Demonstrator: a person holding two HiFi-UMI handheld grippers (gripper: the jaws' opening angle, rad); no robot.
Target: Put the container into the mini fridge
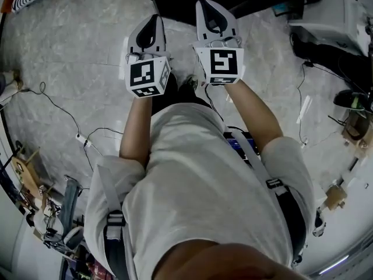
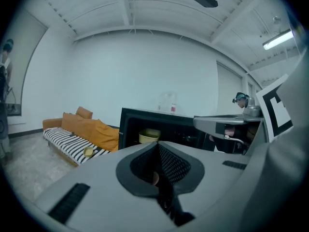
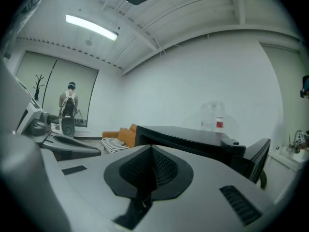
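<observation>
Black mini fridge, one, holds one yellow container; left gripper and right gripper, two total, both fully closed, gripping nothing.

Orange cushions are lying on the striped sofa, a yellow thing is resting near its front, and a clear jug is standing to its right.
</observation>
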